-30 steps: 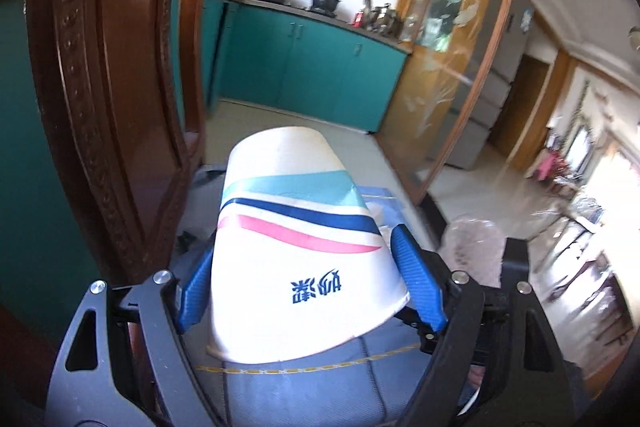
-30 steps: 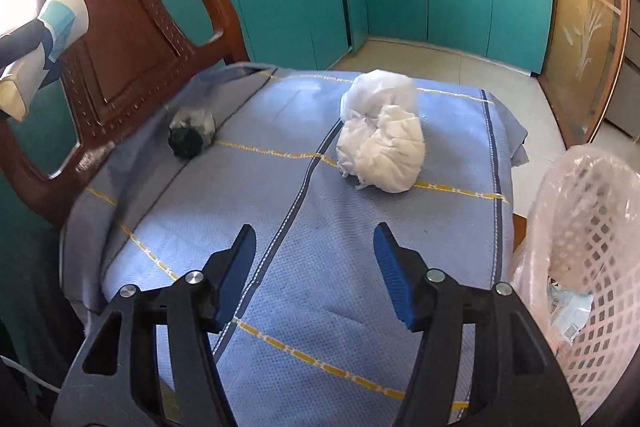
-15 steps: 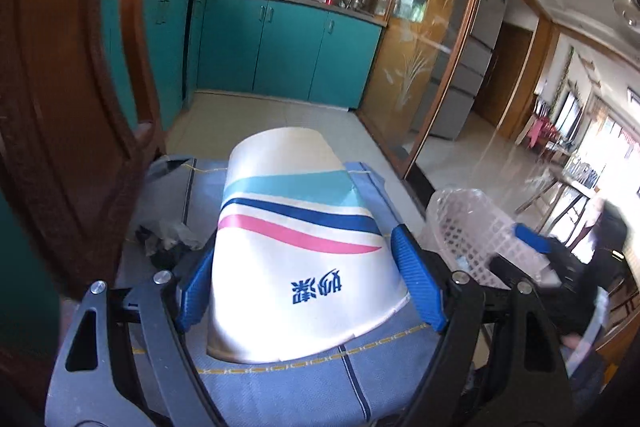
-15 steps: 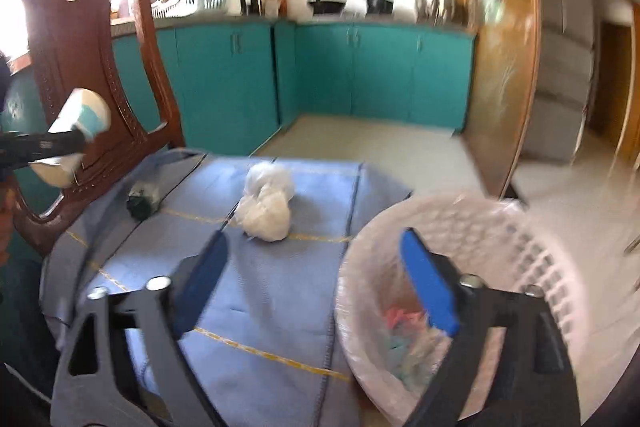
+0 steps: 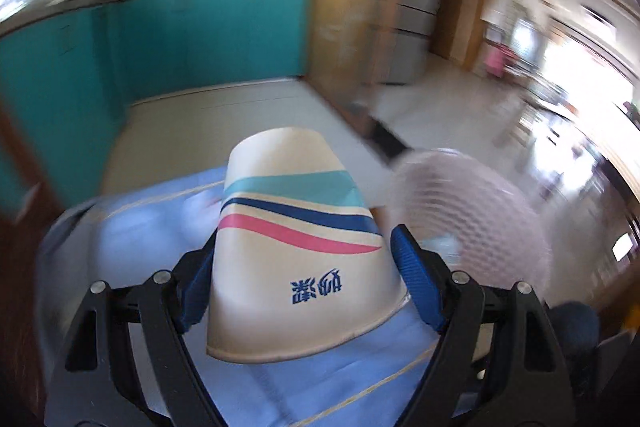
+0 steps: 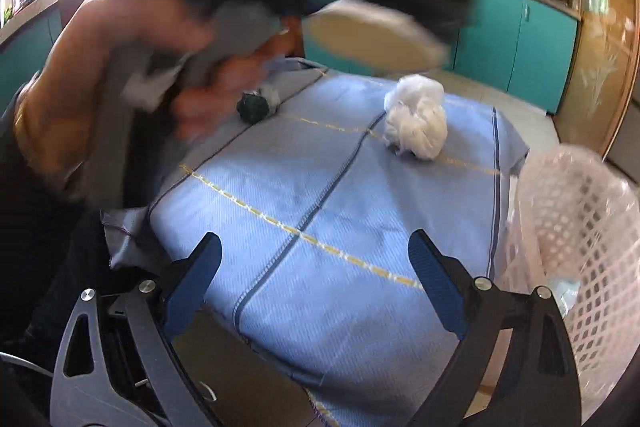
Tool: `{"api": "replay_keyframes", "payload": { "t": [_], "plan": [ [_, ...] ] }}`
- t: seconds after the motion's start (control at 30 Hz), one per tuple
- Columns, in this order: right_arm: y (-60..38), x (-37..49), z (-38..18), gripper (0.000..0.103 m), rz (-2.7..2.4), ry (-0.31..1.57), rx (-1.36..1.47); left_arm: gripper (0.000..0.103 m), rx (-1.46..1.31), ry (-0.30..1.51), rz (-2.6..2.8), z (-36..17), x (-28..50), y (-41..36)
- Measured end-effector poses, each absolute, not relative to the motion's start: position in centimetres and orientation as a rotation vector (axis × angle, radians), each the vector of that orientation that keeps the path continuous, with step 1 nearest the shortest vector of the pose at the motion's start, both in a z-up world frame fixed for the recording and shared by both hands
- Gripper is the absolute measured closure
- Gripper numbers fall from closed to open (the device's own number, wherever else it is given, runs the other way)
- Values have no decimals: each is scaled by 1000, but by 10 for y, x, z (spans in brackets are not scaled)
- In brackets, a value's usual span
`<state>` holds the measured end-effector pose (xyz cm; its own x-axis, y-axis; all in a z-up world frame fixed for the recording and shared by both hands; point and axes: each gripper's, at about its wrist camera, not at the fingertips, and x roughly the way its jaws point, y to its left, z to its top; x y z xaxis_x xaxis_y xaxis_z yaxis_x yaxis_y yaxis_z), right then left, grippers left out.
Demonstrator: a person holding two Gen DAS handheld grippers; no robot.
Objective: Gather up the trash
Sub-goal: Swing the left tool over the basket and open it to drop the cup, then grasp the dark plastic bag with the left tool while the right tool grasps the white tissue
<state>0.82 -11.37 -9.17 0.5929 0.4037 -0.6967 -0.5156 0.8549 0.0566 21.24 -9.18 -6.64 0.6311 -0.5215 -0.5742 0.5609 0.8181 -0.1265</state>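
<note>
My left gripper (image 5: 302, 279) is shut on a white paper cup (image 5: 296, 239) with teal, navy and pink stripes, held above the blue cloth (image 5: 132, 239). The pink mesh basket (image 5: 472, 215) is just right of the cup. In the right wrist view the cup (image 6: 372, 39) passes overhead, blurred, with the left hand and arm. My right gripper (image 6: 314, 279) is open and empty above the blue cloth (image 6: 320, 195). A white crumpled bag (image 6: 418, 123) and a dark crumpled wad (image 6: 256, 105) lie on the cloth. The basket (image 6: 576, 227) stands at the right with some trash inside.
Teal kitchen cabinets (image 6: 520, 31) line the back wall. A wood and glass partition (image 6: 604, 51) stands at the right. The cloth's edge (image 6: 280, 371) drops off just in front of my right gripper.
My left gripper has swung right with the cup, away from the chair back and toward the basket. My right gripper has pulled back left, so the basket now sits at its right edge.
</note>
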Motion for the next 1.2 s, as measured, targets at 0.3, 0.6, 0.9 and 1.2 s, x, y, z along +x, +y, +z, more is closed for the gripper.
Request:
{"api": "replay_keyframes", "payload": {
  "t": [0.3,0.6,0.9,1.2],
  "plan": [
    [-135,13,-106,11,497,825,-134,10,127,673,-1030,-71,222,-184],
    [-132,15,-102,11,458,808,-135,5,123,646,-546,-63,236,-99],
    [-148,34,-87,11,324,758,-161,32,247,834,68,-136,251,21],
    [-122,124,-57,11,440,657,-263,28,195,939,140,-188,266,51]
  ]
}}
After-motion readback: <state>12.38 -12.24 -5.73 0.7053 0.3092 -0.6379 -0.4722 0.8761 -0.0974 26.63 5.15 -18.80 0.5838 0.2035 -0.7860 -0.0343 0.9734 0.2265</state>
